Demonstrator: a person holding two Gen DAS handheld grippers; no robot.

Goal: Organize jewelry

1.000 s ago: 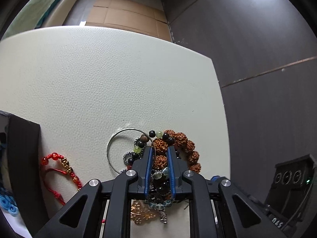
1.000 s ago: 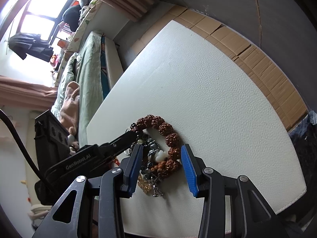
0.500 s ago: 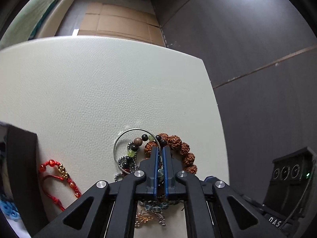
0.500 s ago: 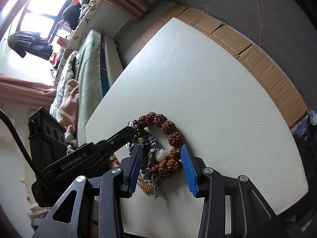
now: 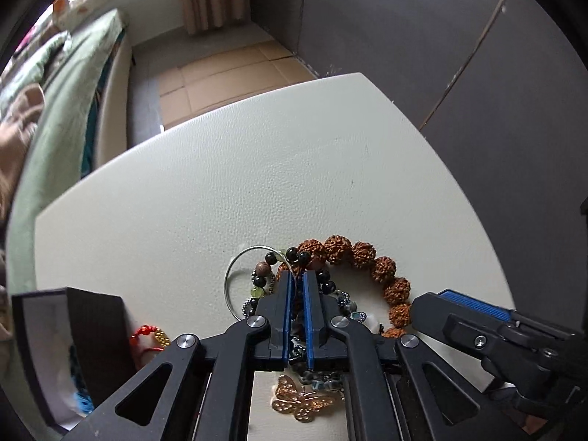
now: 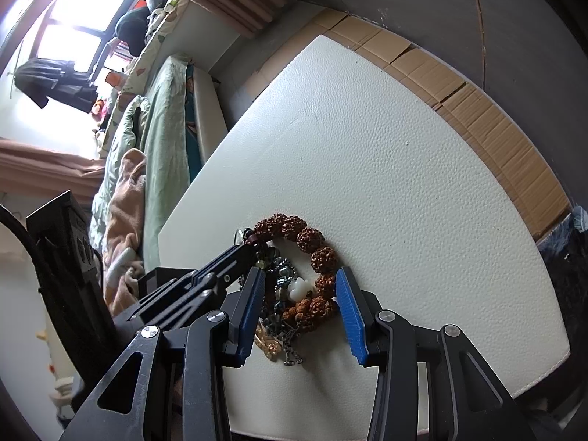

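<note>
A tangle of jewelry lies on the cream table (image 5: 257,169): a brown seed-bead bracelet (image 5: 382,268), a dark mixed-bead bracelet (image 5: 261,279), a thin silver hoop (image 5: 235,268) and a gold butterfly piece (image 5: 303,400). My left gripper (image 5: 297,279) is shut on strands of the dark bead bracelet in the pile. My right gripper (image 6: 299,286) is open, its blue pads astride the brown bracelet (image 6: 316,253) and a white bead (image 6: 299,286). The right gripper's finger (image 5: 474,312) also shows in the left wrist view.
An open black jewelry box (image 5: 70,349) stands at the left with blue pieces inside. A red and gold cord bracelet (image 5: 150,336) lies beside it. The table's front edge (image 6: 477,397) is close. A bed (image 6: 154,128) and cardboard floor (image 6: 477,110) lie beyond.
My left gripper closed on the beads in the pile and then swung its view leftward, tugging the pile slightly. My right gripper stayed open over the brown bracelet.
</note>
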